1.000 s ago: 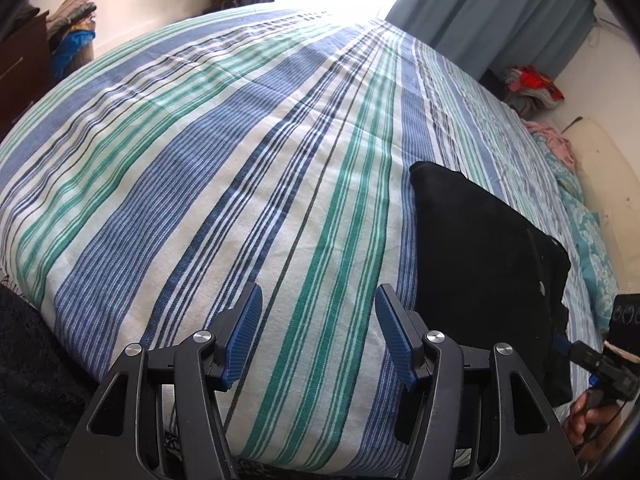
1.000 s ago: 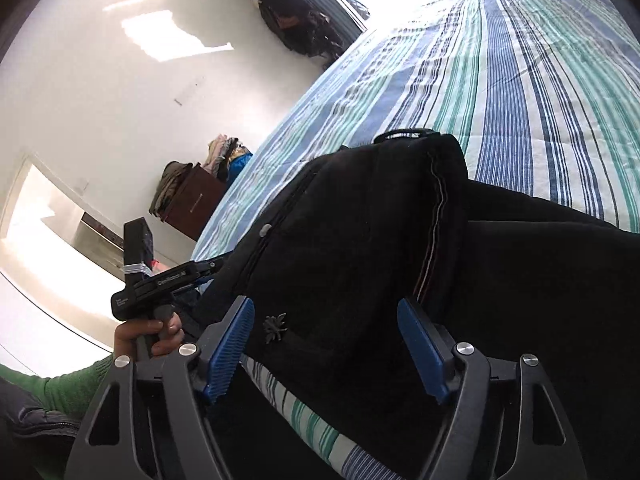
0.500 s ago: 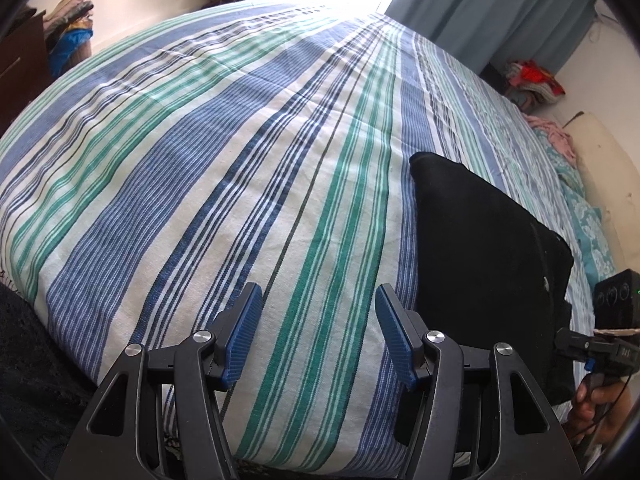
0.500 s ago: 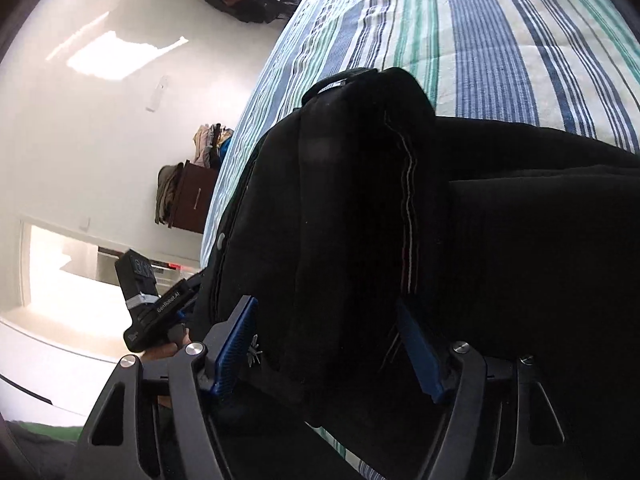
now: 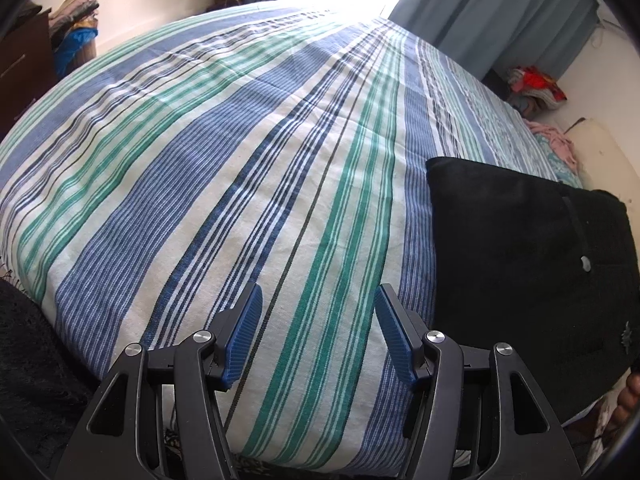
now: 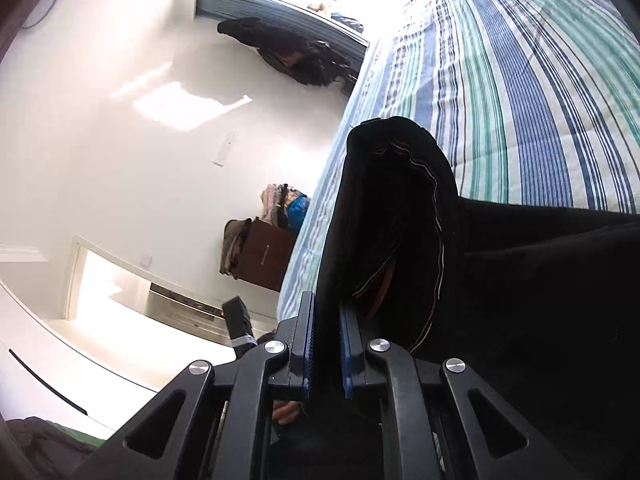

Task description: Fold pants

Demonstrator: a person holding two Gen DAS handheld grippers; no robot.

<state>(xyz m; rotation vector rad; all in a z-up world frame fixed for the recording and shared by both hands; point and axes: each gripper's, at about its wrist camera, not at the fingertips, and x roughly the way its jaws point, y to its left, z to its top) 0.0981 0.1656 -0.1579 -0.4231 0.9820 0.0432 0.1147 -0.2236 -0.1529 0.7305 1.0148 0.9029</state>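
Note:
Black pants (image 5: 528, 264) lie folded at the near right part of a striped bed (image 5: 240, 152). My left gripper (image 5: 318, 332) is open and empty above the bed's near edge, to the left of the pants. In the right wrist view my right gripper (image 6: 325, 344) is shut on a raised edge of the black pants (image 6: 392, 232), which stands up between the blue pads. The rest of the pants spreads dark to the right.
A dark wooden dresser (image 6: 264, 256) with piled clothes stands beside the bed. Blue curtains (image 5: 492, 12) and a clothes heap (image 5: 536, 84) are at the far side. Dark clothes (image 6: 296, 56) hang by the window.
My right gripper has closed on the edge of the pants and lifted it. The left gripper stayed open and drifted slightly over the bed edge.

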